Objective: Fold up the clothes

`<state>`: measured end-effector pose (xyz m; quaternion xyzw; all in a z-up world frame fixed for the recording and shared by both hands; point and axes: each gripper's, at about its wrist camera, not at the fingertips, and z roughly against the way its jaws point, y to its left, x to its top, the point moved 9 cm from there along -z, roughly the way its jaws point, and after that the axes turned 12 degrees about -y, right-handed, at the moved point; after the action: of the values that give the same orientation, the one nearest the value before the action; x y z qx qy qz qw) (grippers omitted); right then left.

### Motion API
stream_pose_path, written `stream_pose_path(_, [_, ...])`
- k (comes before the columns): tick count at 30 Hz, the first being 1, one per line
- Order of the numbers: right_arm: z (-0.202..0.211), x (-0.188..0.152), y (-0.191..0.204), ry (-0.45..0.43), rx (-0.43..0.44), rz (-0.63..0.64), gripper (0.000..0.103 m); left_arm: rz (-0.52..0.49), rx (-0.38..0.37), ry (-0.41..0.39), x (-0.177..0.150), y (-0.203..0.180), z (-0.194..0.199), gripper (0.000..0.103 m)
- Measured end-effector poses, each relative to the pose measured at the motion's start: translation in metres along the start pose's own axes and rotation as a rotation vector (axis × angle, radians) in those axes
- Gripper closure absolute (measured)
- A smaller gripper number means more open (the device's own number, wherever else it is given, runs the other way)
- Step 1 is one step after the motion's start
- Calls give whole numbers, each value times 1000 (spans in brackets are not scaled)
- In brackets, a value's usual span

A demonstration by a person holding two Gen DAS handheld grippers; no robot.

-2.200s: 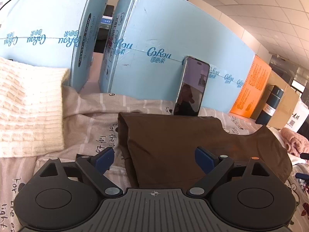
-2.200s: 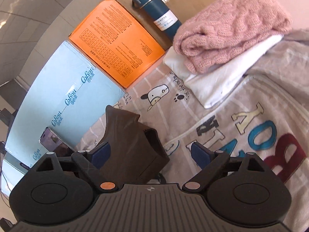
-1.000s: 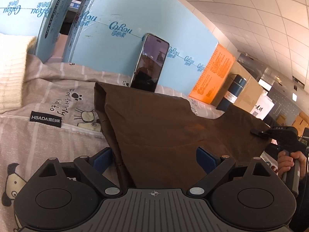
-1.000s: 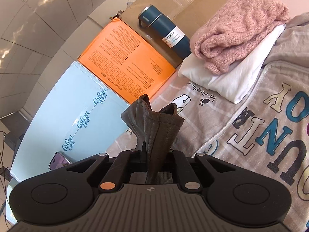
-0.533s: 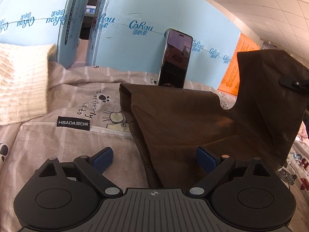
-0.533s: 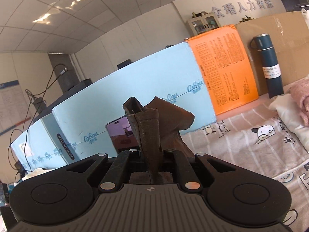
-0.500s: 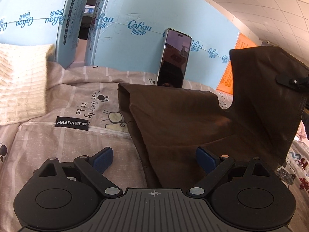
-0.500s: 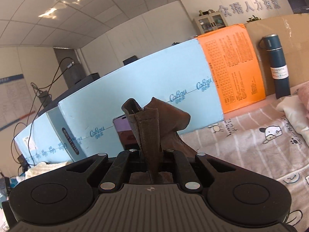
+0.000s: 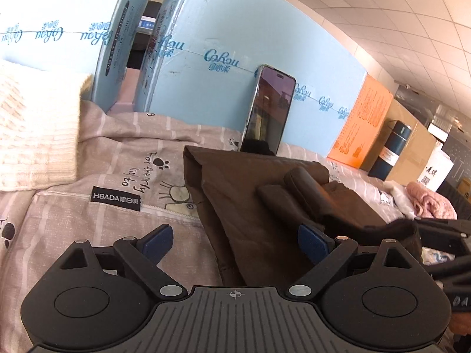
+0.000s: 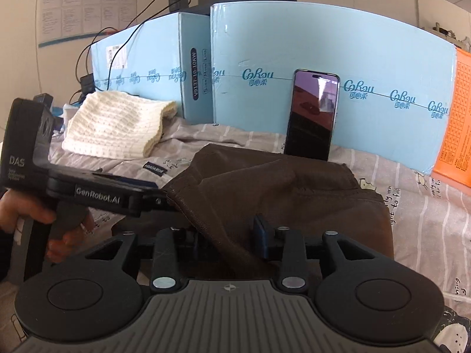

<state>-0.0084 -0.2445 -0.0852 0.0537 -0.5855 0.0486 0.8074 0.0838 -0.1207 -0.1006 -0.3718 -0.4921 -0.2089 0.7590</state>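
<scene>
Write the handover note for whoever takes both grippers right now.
Left claw: open, low over the near left edge of the dark brown cloth garment, gripping nothing.
Right claw: part-open, with brown cloth draped loosely between the jaws and no clamp visible.
Garment: lies on the pink-grey striped cartoon-print sheet, in front of the black smartphone.
Done: one flap lies doubled over the middle, lumpy.
Left: probably free the right claw, flatten the flap, finish the fold.
</scene>
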Motion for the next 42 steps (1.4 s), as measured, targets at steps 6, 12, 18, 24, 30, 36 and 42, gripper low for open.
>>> stream_pose_path(6, [8,-33,24,66,229,23,12,73,-158,-85,18,-15,8,10])
stream_pose_path(12, [25,-30,21,18,319,-33,11,37,-184,56,17,-45,-30,10])
stream_pose_path(18, [50,-11,-25,-108,249,-170,7,-64,-91,193,-10,-51,-72,14])
stream_pose_path(24, [37,-21,-56,-58,183,-306,7,-248,-130,148,-19,-68,-60,79])
stream_pose_path(30, [41,-17,-64,-100,167,-327,7,-377,-67,118,-19,-65,-59,71])
stream_pose_path(36, [44,-10,-88,-153,78,-402,7,-176,-14,80,8,-38,-51,34])
stream_pose_path(42, [45,-15,-132,-163,-93,-549,7,215,110,62,22,33,-29,21])
